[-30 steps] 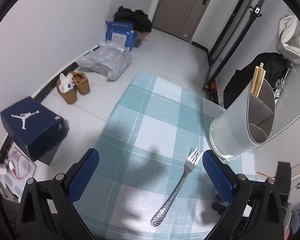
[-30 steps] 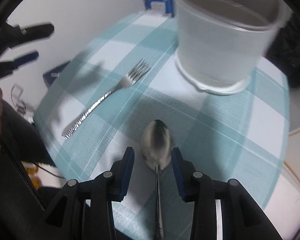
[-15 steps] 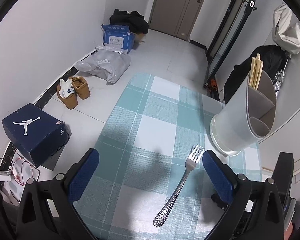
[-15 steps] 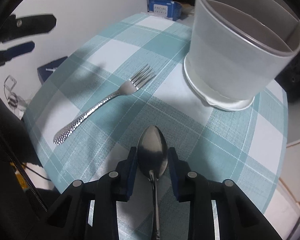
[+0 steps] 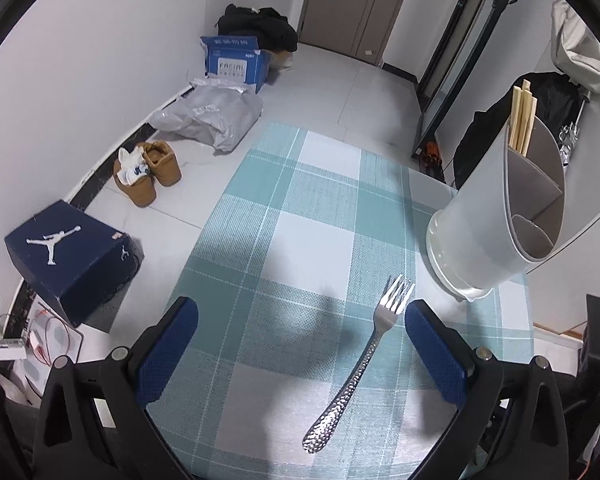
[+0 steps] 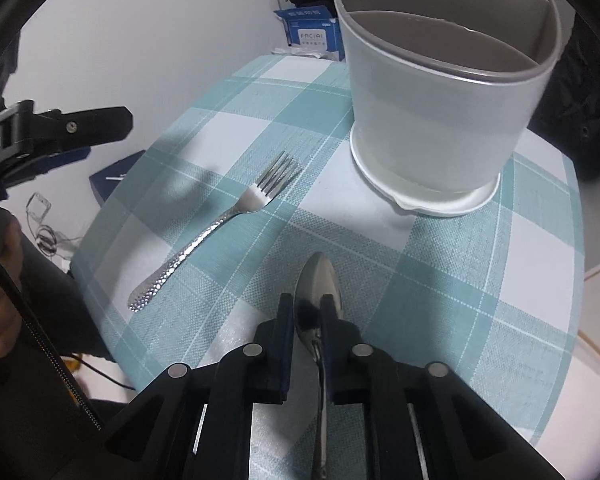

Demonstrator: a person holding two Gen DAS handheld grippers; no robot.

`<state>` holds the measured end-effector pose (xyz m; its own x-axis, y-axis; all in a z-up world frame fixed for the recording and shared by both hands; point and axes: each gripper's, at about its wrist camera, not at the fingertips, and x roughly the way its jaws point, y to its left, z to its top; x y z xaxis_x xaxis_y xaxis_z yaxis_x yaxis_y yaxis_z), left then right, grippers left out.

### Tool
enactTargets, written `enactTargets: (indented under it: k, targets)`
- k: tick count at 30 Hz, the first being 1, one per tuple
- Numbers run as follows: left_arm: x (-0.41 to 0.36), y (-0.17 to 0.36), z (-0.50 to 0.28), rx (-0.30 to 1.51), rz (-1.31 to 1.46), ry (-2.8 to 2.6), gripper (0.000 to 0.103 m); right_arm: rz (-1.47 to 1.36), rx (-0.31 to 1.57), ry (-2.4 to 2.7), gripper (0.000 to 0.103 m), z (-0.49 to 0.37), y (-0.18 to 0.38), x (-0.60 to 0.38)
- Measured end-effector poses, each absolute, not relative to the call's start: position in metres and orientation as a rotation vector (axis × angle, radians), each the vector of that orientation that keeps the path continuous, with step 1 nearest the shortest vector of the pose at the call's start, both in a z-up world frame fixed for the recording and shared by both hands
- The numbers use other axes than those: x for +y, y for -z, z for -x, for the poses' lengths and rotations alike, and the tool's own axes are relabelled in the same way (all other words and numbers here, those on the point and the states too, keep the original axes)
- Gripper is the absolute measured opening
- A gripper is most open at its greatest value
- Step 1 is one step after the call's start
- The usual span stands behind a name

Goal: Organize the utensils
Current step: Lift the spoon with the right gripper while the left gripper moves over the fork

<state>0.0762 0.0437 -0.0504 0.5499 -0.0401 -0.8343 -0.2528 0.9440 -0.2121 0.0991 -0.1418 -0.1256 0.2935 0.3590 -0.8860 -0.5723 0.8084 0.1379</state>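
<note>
The right gripper [image 6: 306,312] pinches a spoon [image 6: 318,280] over the cloth [image 6: 440,280], near the caddy [image 6: 440,120]. The left gripper [image 5: 300,340] hangs spread wide above the fork [image 5: 374,344]

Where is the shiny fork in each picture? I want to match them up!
Left wrist view: the fork lies on the checked cloth, low and right of middle, tines beside the right finger pad of the open left gripper.
Right wrist view: the fork lies left of middle, tines pointing up and right.
Shared landmark: the grey utensil holder, near the tines in both.
</note>
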Motion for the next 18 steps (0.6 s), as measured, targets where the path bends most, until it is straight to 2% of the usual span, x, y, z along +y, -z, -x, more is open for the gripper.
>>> enactTargets:
  k: [1, 6, 10, 12, 18]
  targets:
    - [0.044, 0.051, -0.077, 0.988, 0.333, -0.132, 0.102, 0.215, 1.102, -0.632, 0.014, -0.098, 0.124, -0.144]
    - [0.044, 0.052, -0.081, 0.997, 0.357, -0.132, 0.102, 0.218, 1.096, -0.62, 0.032, -0.098, 0.122, -0.153]
    - [0.045, 0.054, -0.082, 1.004, 0.368, -0.132, 0.101, 0.226, 1.142, -0.583, 0.034, -0.108, 0.134, -0.152]
    - [0.046, 0.055, -0.082, 1.009, 0.373, -0.132, 0.101, 0.213, 1.14, -0.596, 0.042, -0.109, 0.133, -0.151]
    - [0.047, 0.059, -0.084, 1.025, 0.382, -0.139, 0.102, 0.269, 1.12, -0.598, 0.042, -0.11, 0.135, -0.14]
